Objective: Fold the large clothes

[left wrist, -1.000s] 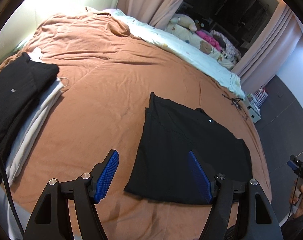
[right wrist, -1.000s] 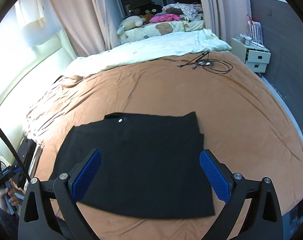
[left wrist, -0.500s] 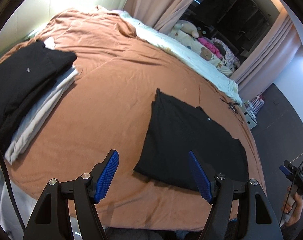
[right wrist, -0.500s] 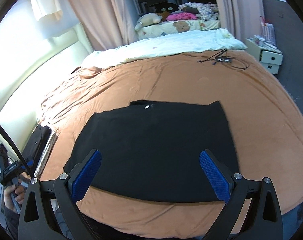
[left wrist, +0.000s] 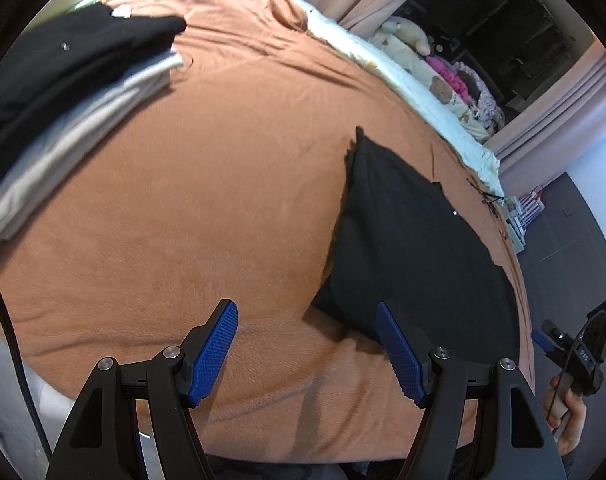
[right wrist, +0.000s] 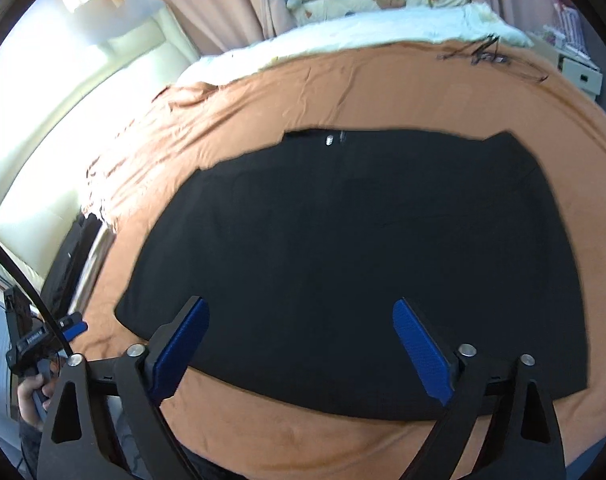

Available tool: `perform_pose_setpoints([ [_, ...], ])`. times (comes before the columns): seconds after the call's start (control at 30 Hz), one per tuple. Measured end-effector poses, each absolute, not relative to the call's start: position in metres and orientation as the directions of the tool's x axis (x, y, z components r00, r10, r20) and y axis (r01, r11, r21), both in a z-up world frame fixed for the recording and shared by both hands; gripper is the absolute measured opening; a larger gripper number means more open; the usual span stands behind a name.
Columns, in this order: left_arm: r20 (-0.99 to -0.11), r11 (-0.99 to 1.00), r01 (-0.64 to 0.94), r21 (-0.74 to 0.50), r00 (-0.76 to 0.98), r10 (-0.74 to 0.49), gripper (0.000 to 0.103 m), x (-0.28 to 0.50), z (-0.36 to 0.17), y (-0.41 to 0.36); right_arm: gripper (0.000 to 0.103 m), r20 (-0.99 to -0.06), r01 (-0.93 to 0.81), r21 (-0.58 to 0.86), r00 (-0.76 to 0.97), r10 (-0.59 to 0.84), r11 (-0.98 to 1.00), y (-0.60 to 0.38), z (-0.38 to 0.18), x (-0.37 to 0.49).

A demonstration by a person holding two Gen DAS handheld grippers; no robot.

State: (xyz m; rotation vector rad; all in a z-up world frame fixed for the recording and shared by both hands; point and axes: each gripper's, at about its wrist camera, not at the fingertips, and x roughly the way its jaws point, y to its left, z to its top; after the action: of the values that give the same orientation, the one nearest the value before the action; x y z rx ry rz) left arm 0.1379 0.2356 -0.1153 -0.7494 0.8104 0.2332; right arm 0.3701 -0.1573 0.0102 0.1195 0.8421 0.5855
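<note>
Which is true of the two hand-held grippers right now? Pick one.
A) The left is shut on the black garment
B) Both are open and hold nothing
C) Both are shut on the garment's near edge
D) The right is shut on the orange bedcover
B: the left hand-held gripper and the right hand-held gripper both show wide-apart blue pads with no cloth between them; the black garment lies flat on the orange bedcover.

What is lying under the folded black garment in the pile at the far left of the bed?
Under the folded black garment lies folded pale grey-white clothing, resting on the orange bedcover. How many pieces it hides cannot be seen.
</note>
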Motion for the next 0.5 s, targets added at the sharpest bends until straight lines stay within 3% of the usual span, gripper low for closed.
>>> perform_pose_setpoints([
  [0.2, -0.73, 0.704, -0.463, -0.539, 0.673, -0.117, 0.073, 0.15, -0.134, 0.236, 0.06, -0.747, -0.461, 0.286, 0.441, 0.497, 0.84, -0.13, -0.036, 0.394],
  [0.5, -0.692, 0.648, -0.433, -0.627, 0.691, -0.208, 0.072, 0.168, -0.148, 0.238, 0.051, -0.787, -0.473, 0.229, 0.424, 0.448, 0.851, -0.114, -0.046, 0.392],
])
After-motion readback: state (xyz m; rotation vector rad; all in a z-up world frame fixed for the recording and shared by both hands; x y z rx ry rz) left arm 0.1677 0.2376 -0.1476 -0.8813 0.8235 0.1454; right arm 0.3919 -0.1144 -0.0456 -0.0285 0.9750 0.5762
